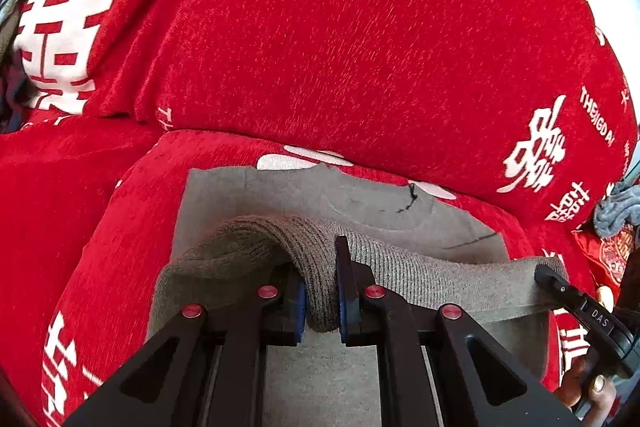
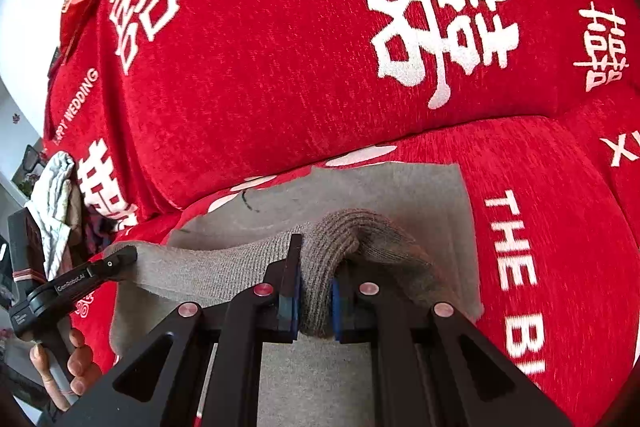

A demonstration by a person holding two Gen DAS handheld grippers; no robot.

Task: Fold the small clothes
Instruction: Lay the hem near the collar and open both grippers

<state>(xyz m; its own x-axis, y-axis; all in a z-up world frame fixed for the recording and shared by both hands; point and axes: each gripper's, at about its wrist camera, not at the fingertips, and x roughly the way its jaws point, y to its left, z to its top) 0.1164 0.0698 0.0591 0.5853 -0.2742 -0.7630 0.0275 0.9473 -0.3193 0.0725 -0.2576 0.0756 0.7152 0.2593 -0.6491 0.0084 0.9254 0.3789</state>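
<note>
the left gripper (image 1: 320, 301) is clamped on the ribbed hem of the grey sweater (image 1: 400, 283), and the right gripper (image 2: 314, 301) pinches the same hem further along. the lifted edge runs crosswise between them. beyond both, the flat body lies on the red sofa cover (image 1: 320, 47), neckline farthest, so the fold likely goes forward.

grey-brown ribbed knit garment (image 1: 400, 275); red sofa cover (image 1: 320, 47) patterned with white characters.

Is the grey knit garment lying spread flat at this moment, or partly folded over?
Partly folded. The grey knit garment has its ribbed hem lifted over its flat body, pinched by the left gripper and right gripper.
</note>
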